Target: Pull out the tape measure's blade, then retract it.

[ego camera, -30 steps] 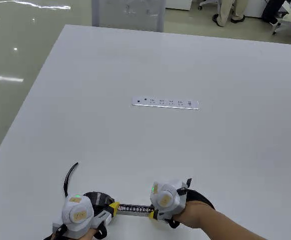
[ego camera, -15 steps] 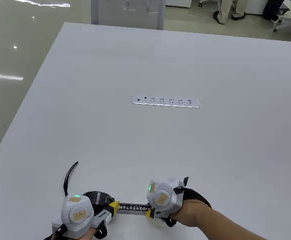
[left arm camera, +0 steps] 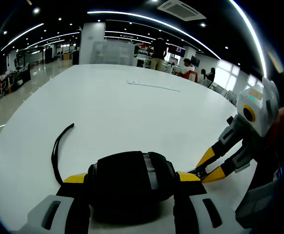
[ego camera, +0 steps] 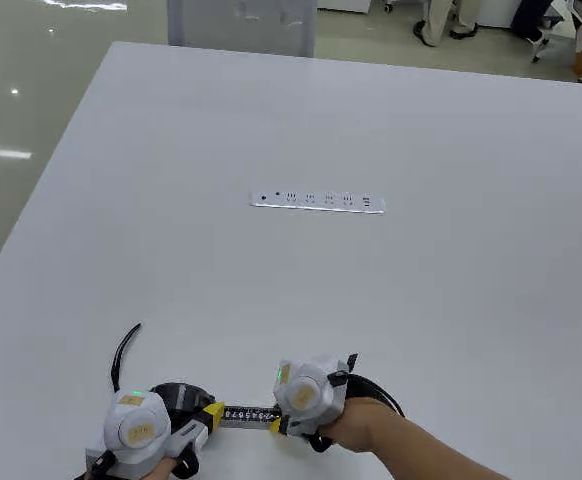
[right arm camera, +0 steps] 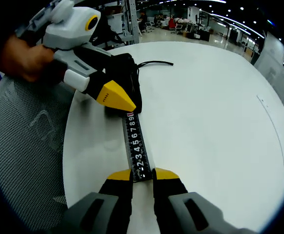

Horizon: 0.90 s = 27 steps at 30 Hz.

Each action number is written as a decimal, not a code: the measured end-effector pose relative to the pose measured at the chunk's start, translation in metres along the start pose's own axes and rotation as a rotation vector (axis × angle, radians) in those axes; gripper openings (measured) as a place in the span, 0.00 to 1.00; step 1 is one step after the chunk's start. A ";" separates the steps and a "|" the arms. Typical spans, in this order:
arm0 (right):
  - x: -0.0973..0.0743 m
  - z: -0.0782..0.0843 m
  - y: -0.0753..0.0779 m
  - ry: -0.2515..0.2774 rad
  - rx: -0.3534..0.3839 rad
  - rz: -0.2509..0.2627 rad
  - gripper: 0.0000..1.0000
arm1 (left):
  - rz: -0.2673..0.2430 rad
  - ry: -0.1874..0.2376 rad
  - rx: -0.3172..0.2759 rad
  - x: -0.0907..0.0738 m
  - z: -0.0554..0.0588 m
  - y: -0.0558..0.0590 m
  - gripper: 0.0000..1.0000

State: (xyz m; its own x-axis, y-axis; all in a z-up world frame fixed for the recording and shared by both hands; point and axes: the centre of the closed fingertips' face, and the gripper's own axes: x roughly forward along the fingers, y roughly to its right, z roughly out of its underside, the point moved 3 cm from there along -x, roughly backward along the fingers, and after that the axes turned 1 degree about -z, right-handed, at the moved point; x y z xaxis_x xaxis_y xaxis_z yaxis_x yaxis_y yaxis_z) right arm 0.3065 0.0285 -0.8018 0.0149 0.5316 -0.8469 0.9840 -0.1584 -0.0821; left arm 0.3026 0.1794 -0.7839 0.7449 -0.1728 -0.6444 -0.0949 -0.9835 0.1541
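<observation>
Anchoring hold — the left gripper point(left arm camera: 132, 178) clamps the case point(left arm camera: 127, 190) on the table point(ego camera: 371, 130) near its front edge; the right gripper point(right arm camera: 143, 174) pinches the blade point(right arm camera: 134, 141) tip — a short length exposed — so any pull runs straight.

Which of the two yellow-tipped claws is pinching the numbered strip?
The right gripper: its jaws are shut on the end of the blade, by the low numbers. The left gripper instead clamps the black case.
</observation>
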 end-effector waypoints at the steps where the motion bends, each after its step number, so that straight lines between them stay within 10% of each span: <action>1: 0.001 -0.001 0.000 0.006 0.002 0.000 0.14 | 0.000 0.000 0.000 0.000 0.000 0.000 0.66; 27: 0.013 -0.019 -0.003 0.023 -0.018 -0.008 0.14 | -0.002 -0.001 -0.006 0.002 0.001 -0.001 0.66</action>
State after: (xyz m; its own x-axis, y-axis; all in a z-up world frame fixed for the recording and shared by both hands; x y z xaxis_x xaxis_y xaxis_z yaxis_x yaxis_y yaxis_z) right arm 0.3069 0.0515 -0.8021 0.0114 0.5518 -0.8339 0.9871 -0.1393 -0.0787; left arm 0.3034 0.1800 -0.7855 0.7442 -0.1709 -0.6457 -0.0896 -0.9835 0.1570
